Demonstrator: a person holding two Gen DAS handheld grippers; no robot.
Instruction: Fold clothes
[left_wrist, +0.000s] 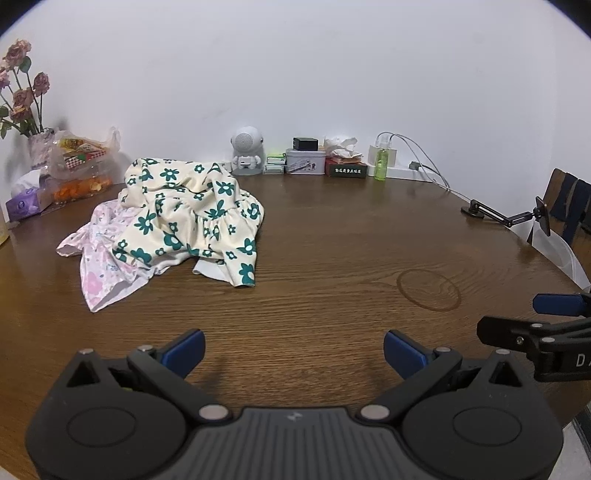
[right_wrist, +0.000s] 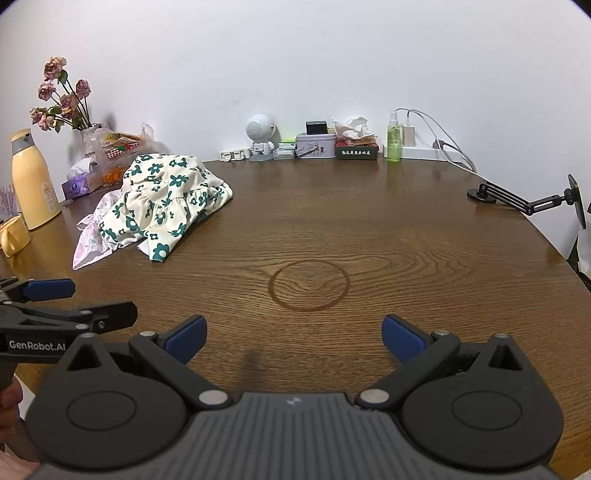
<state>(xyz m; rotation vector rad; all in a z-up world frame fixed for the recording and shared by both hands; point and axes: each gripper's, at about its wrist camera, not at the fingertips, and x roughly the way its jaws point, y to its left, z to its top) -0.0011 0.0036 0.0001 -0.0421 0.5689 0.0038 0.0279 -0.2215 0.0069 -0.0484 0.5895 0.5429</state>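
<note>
A crumpled cream garment with green flowers (left_wrist: 192, 214) lies in a heap on the wooden table (left_wrist: 332, 240), on top of a pink floral garment (left_wrist: 103, 254). Both also show in the right wrist view, the cream one (right_wrist: 166, 195) over the pink one (right_wrist: 90, 240). My left gripper (left_wrist: 293, 354) is open and empty, low over the table, well short of the heap. My right gripper (right_wrist: 293, 338) is open and empty, over the table's front middle. Each gripper shows at the edge of the other's view: the right (left_wrist: 539, 317) and the left (right_wrist: 66, 301).
Along the back wall stand a vase of dried roses (right_wrist: 66, 99), a tissue box (right_wrist: 79, 182), snack bags (left_wrist: 83, 162), a small white robot figure (left_wrist: 246, 155), tins and boxes (left_wrist: 306, 160), a green spray bottle (left_wrist: 381, 160) and a power strip with cables. A yellow bottle (right_wrist: 31, 181) stands left. A black phone holder arm (right_wrist: 528, 201) stands right.
</note>
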